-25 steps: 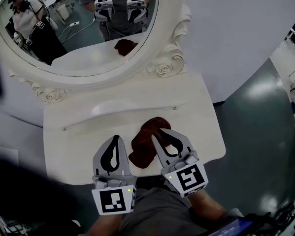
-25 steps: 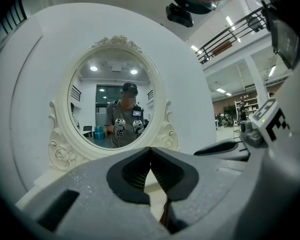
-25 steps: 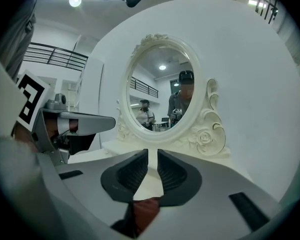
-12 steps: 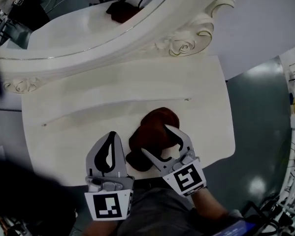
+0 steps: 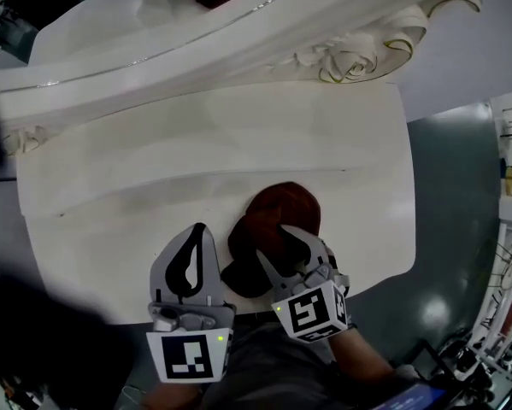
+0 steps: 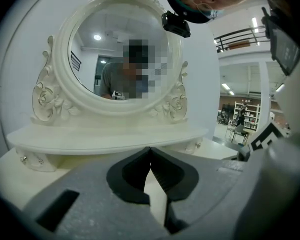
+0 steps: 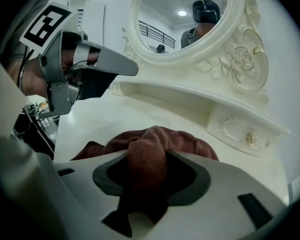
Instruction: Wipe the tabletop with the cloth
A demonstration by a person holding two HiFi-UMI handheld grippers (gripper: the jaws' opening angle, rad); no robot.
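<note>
A dark red cloth [image 5: 277, 216] lies bunched near the front edge of the white tabletop [image 5: 153, 169]. My right gripper [image 5: 279, 248] is down on the cloth's near part; its jaws have just been closing. A raised fold of the cloth [image 7: 155, 144] is squeezed between them in the right gripper view [image 7: 145, 156]. My left gripper [image 5: 199, 231] hovers just left of the cloth, apart from it. Its jaws [image 6: 150, 149] meet at the tips with nothing between them.
An ornate white mirror frame [image 5: 350, 54] rises along the back of the table, above a low shelf with a small drawer knob [image 7: 251, 140]. The table's right edge [image 5: 409, 229] drops to a grey-green floor. The person's lap is at the front edge.
Both grippers have come down toward the tabletop. The right jaws opened wide over the cloth, then closed in on a fold of it. The left gripper stayed shut.
</note>
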